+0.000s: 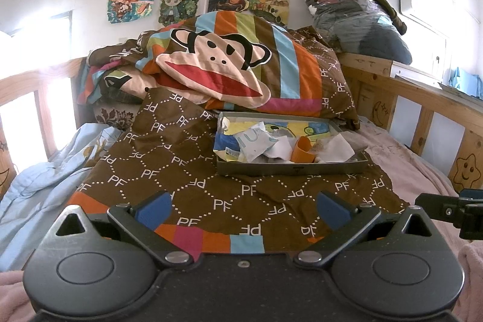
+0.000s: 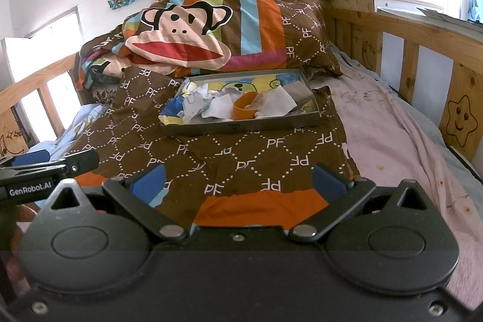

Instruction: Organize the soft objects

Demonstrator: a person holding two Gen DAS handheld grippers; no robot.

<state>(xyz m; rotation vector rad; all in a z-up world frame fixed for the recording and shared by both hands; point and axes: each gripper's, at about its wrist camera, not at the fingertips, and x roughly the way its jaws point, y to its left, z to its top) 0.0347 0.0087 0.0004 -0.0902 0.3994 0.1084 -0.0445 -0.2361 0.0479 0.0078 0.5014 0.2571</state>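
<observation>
A: Closest in, both tongs are hovering low over the bed. The left tongs (image 1: 244, 208) are gaping wide with nothing between the blue pads, and the right tongs (image 2: 238, 181) are doing the same, spread wide and empty.

B: What's lying under them?

A: A brown blanket (image 1: 193, 171) with PF lettering is spreading flat across the mattress, a pink sheet (image 2: 389, 141) showing beside it. Further on, a grey tray (image 1: 289, 169) is sitting on that blanket, holding crumpled paper and an orange cup (image 1: 303, 150). Behind it a monkey-face pillow (image 1: 229, 62) is leaning on a bunched pile of bedding at the headboard.

B: So which step?

A: Can't really call it. I'm guessing they're sizing things up; the flat blanket fits either a just-spread cover or one waiting to be folded. Whatever gets grabbed, the tongs need a pinch of loose fabric.
</observation>
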